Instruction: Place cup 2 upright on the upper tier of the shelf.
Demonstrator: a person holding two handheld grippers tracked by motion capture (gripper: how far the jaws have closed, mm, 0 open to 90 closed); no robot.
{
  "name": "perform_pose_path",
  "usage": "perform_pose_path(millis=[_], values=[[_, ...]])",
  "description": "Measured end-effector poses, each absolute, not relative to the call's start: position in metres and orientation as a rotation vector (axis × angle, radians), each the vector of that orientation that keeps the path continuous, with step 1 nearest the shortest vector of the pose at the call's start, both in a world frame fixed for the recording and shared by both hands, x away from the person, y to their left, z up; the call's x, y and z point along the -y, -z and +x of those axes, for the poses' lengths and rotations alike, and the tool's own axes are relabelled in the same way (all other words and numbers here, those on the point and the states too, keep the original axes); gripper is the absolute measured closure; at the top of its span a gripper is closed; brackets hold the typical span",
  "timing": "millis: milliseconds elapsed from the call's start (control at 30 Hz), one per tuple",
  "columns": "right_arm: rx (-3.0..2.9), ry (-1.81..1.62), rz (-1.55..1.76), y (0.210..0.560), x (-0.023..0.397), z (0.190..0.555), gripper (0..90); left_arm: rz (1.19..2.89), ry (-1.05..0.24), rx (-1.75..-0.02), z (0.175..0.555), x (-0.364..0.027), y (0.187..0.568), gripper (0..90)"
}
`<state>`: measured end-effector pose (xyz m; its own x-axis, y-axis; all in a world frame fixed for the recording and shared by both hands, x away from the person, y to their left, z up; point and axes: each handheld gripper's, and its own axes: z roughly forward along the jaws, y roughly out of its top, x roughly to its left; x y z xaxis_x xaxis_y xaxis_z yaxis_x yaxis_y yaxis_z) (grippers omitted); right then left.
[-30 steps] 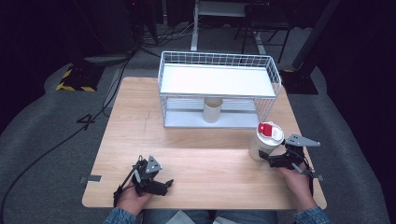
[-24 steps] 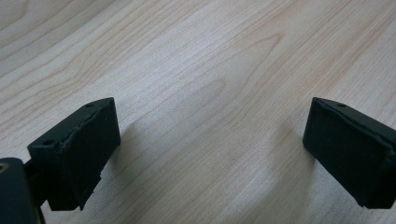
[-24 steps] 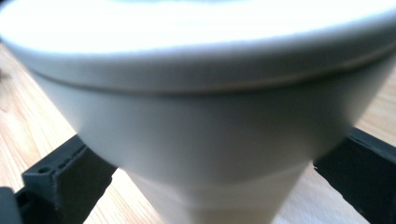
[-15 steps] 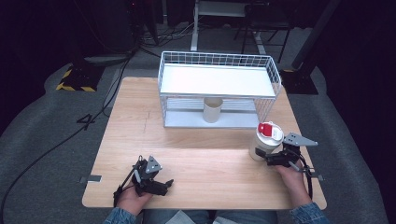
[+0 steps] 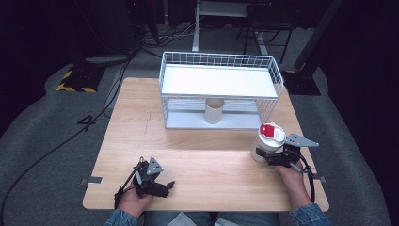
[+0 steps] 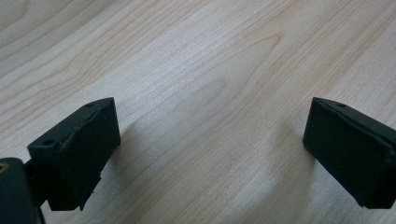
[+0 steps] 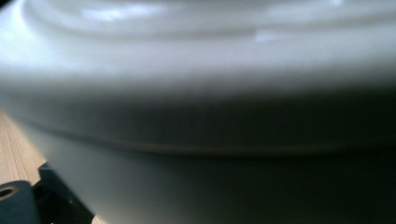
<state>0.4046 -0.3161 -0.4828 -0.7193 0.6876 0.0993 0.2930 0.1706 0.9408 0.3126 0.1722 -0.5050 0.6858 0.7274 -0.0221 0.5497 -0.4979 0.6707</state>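
One cup inside wire basket; right hand-held gripper closing around white jar.

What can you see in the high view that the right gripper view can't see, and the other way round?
The high view takes in the wire basket shelf, the cup under it, the bottle's red lid and the left gripper. The right gripper view gives a blurry close-up of ridges on the white bottle's wall. Both show that white bottle, the right gripper at it, and the wooden table.
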Motion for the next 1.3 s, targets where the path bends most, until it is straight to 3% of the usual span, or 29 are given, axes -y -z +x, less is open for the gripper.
perform_pose_path(millis=[333,1300], values=[[-2.093,-1.595,0.915,0.485,0.321,0.406,10.0,2.232,-0.347,-0.974,0.313,-0.172,0.505,4.5],[-2.072,-1.586,0.863,0.471,0.320,0.399,11.7,2.232,-0.347,-0.974,0.313,-0.172,0.505,4.6]])
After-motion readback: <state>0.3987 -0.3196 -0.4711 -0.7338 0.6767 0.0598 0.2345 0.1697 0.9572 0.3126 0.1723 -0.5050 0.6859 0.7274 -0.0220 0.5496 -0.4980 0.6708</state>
